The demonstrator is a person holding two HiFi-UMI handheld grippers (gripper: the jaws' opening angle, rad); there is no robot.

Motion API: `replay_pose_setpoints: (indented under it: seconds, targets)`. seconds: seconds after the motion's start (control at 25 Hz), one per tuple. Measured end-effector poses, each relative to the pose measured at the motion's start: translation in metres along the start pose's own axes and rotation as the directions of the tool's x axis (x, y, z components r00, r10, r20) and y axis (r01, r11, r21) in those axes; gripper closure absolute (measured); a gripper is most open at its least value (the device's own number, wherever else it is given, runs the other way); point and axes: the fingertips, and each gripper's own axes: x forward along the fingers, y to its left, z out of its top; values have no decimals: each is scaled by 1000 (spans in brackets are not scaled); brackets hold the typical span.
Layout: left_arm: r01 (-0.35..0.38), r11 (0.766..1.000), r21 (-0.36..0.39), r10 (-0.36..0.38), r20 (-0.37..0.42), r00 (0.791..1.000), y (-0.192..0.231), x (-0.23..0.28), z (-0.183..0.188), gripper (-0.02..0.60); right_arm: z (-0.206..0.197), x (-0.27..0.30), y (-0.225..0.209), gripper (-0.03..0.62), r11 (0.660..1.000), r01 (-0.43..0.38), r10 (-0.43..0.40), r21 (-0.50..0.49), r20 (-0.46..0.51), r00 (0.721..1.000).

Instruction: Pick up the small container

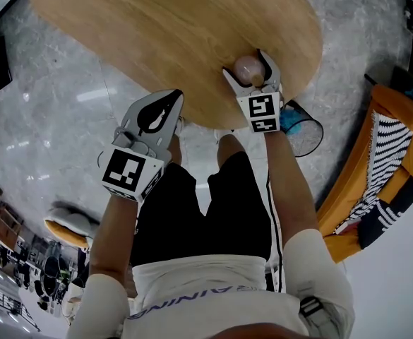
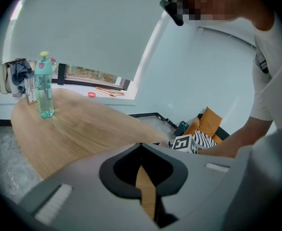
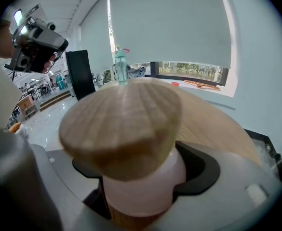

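Note:
The small container (image 1: 248, 68), a pale pink pot with a round wooden lid (image 3: 121, 124), stands near the front edge of the oval wooden table (image 1: 157, 34). My right gripper (image 1: 247, 66) reaches over the edge and is shut on it. The pink body (image 3: 148, 189) sits in the dark notches of both jaws. My left gripper (image 1: 174, 97) hangs at the table's near edge, to the left of the container, shut and holding nothing. In the left gripper view its tips (image 2: 140, 146) meet, with the tabletop beyond them.
A teal water bottle (image 2: 44, 85) stands at the far end of the table, by the window. An orange chair with a striped cushion (image 1: 382, 182) is on the right, and a dark basket (image 1: 303, 129) is on the floor under the table edge. The floor is grey marble.

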Motion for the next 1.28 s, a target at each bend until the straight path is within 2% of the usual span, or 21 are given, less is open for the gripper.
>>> replay_pose_setpoints:
  seconds: [0.84, 1.08, 1.28]
  targets:
    - [-6, 1000, -11, 6, -13, 1000, 4, -5, -9, 580, -2, 1, -2, 163, 1000, 8, -8, 2, -16, 1000]
    - [-10, 1000, -10, 10, -13, 1000, 6, -9, -10, 580, 4, 0, -3, 163, 1000, 8, -8, 29, 6, 1000]
    - [-13, 999, -30, 13, -8, 1000, 7, -13, -9, 580, 17, -6, 5, 163, 1000, -5, 5, -7, 31, 1000]
